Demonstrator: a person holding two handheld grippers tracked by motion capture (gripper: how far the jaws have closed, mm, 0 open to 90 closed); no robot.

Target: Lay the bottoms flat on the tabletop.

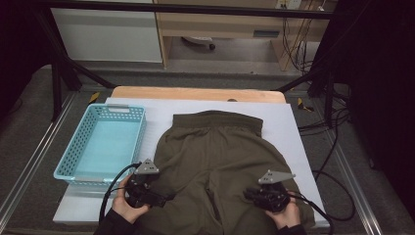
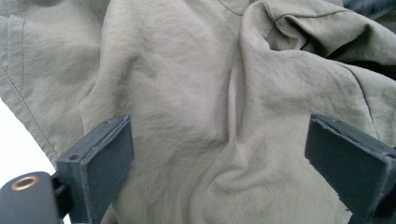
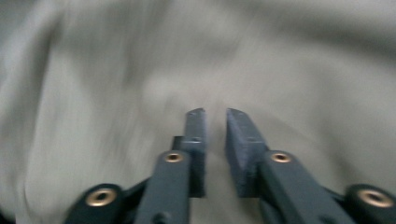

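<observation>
Spread flat, the olive shorts lie on the white sheet of the table, waistband away from the person, legs toward the hands. Just beside their left leg, the left gripper has its jaws wide apart over wrinkled cloth, gripping nothing. Over the right leg, the right gripper has its jaws nearly together, a narrow gap between them; whether they pinch cloth cannot be told. Left of the shorts stands a light blue basket.

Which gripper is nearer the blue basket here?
Left. The left gripper sits over the shorts just below the blue basket's near right corner; the right gripper is farther off, across the shorts.
</observation>
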